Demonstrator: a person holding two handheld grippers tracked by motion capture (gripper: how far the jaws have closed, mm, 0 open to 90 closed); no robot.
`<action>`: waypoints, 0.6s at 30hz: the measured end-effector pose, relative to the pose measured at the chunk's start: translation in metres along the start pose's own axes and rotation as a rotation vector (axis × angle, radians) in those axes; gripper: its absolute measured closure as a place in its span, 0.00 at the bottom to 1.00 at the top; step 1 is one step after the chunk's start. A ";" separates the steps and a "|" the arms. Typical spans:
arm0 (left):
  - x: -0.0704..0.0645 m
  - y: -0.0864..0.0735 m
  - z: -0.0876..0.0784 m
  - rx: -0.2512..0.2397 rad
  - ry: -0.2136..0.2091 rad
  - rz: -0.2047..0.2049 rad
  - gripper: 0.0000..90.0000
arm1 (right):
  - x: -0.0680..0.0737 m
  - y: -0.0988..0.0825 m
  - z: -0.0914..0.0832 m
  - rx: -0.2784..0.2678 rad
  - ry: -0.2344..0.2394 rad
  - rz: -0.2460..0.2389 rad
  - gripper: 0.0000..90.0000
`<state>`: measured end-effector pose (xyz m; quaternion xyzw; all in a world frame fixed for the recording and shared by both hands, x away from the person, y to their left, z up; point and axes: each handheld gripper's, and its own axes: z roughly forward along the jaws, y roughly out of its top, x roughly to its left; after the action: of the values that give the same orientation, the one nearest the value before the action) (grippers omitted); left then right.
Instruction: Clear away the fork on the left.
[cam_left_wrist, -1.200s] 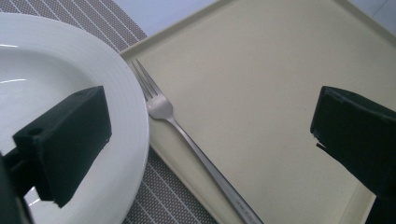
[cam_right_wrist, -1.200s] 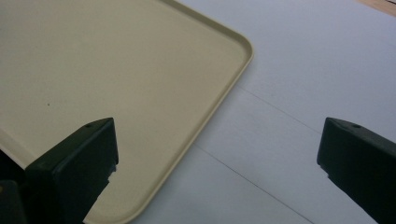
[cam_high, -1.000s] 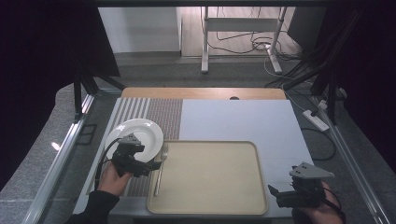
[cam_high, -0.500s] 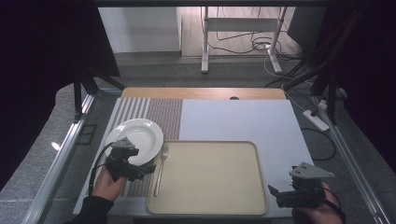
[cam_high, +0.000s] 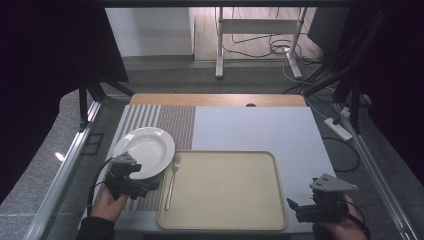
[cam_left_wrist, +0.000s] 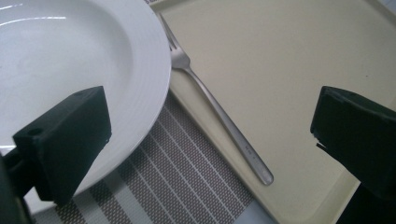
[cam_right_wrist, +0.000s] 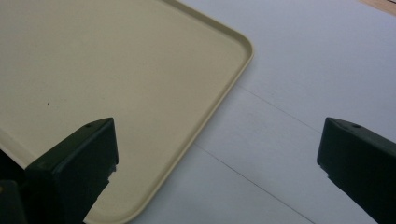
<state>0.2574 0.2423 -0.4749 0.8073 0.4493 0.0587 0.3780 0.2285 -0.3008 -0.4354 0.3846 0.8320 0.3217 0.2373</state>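
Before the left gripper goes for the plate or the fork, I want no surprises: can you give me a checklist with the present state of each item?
1. Left gripper open: ok, its fingers stand wide apart.
2. Left gripper holds nothing: ok.
3. Plate reachable: ok, its near rim lies just under the left fingers, on the striped mat.
4. Fork free to lift: not ok, it rests along the left rim of the tray, tines close against the plate's edge.
5. Tray free for placing: ok, only the fork on its rim.
6. Right gripper out of the way: ok, open at the tray's near right corner.
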 end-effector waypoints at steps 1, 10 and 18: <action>0.000 -0.002 -0.001 -0.001 0.000 -0.005 0.00 | 0.000 0.000 0.000 0.000 0.000 0.000 0.00; 0.000 -0.015 -0.011 -0.005 0.013 -0.015 0.00 | 0.000 0.000 0.000 0.001 0.000 0.003 0.00; -0.001 -0.024 -0.018 -0.002 0.023 -0.019 0.00 | 0.000 0.000 0.000 0.002 -0.001 0.004 0.00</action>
<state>0.2326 0.2587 -0.4774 0.8021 0.4611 0.0648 0.3740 0.2288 -0.3008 -0.4354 0.3866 0.8314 0.3214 0.2366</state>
